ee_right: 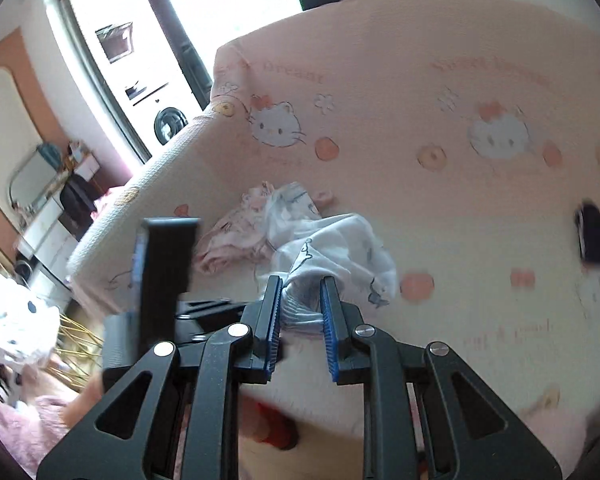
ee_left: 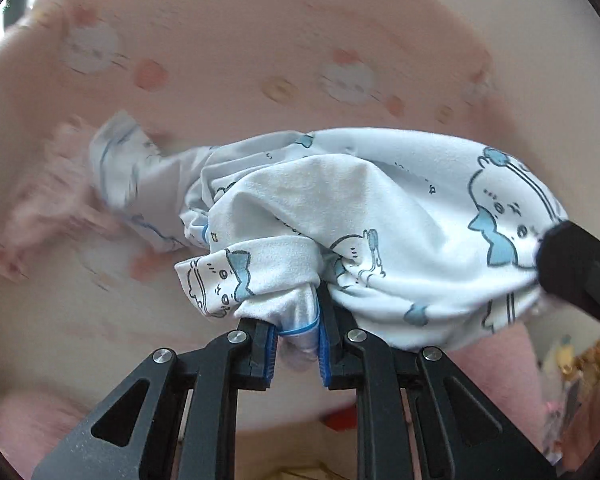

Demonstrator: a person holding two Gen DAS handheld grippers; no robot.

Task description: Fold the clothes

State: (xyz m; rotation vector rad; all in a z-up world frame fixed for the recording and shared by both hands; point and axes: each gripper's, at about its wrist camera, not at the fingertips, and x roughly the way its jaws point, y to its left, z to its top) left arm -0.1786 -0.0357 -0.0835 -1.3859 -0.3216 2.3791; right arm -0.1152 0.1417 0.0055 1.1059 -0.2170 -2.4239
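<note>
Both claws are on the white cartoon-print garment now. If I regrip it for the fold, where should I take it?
Probably the blue-piped hem: the left claw already pinches it, bunched. On the white garment, slide along that edge toward the loose end, coming from the near side, low over the pink sheet. The right claw grips a similar bunch.

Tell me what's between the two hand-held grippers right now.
The white blue-print garment spans between them in the left wrist view: left hand-held gripper pinches one edge, right hand-held gripper the other.
</note>
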